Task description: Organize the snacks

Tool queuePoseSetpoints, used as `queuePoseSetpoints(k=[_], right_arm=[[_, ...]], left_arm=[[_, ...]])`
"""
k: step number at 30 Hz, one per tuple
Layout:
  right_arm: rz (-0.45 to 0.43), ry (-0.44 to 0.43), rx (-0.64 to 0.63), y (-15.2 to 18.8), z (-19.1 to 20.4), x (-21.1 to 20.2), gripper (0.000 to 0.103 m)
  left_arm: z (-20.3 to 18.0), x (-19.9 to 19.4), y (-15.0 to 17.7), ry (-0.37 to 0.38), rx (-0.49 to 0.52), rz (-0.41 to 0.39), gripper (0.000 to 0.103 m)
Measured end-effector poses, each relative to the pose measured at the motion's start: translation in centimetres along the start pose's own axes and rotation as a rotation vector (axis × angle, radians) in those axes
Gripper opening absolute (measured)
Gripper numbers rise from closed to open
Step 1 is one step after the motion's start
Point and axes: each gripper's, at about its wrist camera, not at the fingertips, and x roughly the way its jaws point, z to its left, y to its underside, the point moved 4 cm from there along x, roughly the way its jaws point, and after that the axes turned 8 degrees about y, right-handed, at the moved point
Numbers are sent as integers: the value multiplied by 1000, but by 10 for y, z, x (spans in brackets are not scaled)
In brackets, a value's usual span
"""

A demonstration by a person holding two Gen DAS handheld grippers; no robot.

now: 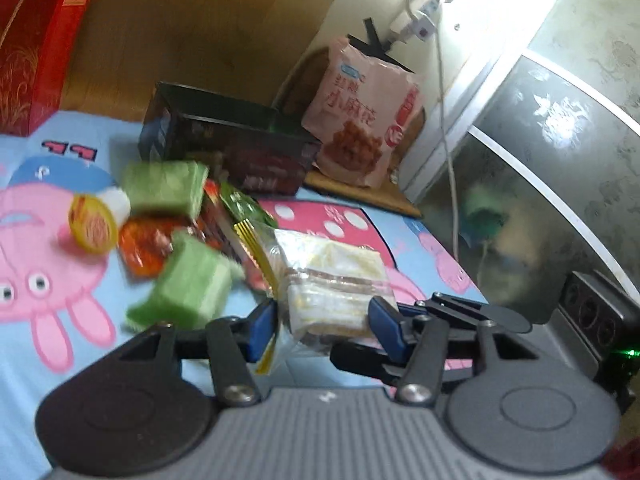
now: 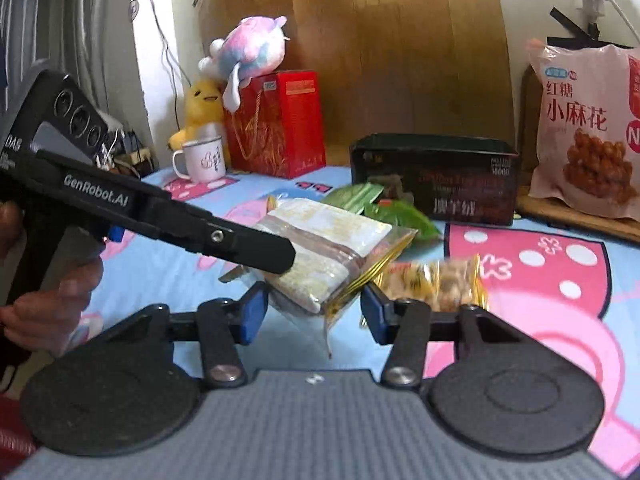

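A clear-wrapped pack of pale layered cake (image 1: 332, 276) (image 2: 320, 240) is held up over the cartoon sheet (image 1: 48, 320). My left gripper (image 1: 323, 308) is shut on it, a blue pad pressed to each side. My right gripper (image 2: 315, 296) is shut on the near corner of the same pack, its pads against the wrapper and its gold edge. The left gripper's black finger (image 2: 248, 246) lies across the pack in the right wrist view. Behind lie two green cakes (image 1: 164, 188) (image 1: 188, 280), a jelly cup (image 1: 94, 228) and an orange packet (image 1: 144, 248). A gold-wrapped nut snack (image 2: 436, 276) lies to the right.
An open black box (image 1: 232, 140) (image 2: 436, 176) stands at the back with green packets (image 2: 396, 212) in front. A pink snack bag (image 2: 588, 132) leans at the right. At the left stand a red box (image 2: 280, 124), a mug (image 2: 200, 160) and plush toys (image 2: 248, 48).
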Motion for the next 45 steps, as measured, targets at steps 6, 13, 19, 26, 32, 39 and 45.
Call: queuePoseSetpoints(k=[6, 13, 19, 26, 32, 39, 45], right_arm=[[-20, -1, 60, -47, -28, 43, 54], [-32, 40, 136, -115, -70, 109, 54], [-32, 245, 92, -123, -86, 152, 62], [-101, 199, 322, -77, -112, 94, 63], [-6, 39, 474, -30, -98, 74, 63], [53, 57, 322, -58, -68, 112, 63], [236, 110, 322, -69, -73, 181, 64]], left_arm=[[19, 21, -66, -46, -23, -89, 52], [47, 61, -149, -141, -36, -175, 55], [74, 88, -160, -196, -93, -156, 61], [84, 27, -113, -134, -126, -252, 61], [126, -26, -74, -205, -271, -311, 61], [158, -38, -49, -213, -400, -314, 61], [162, 16, -66, -228, -381, -214, 64]])
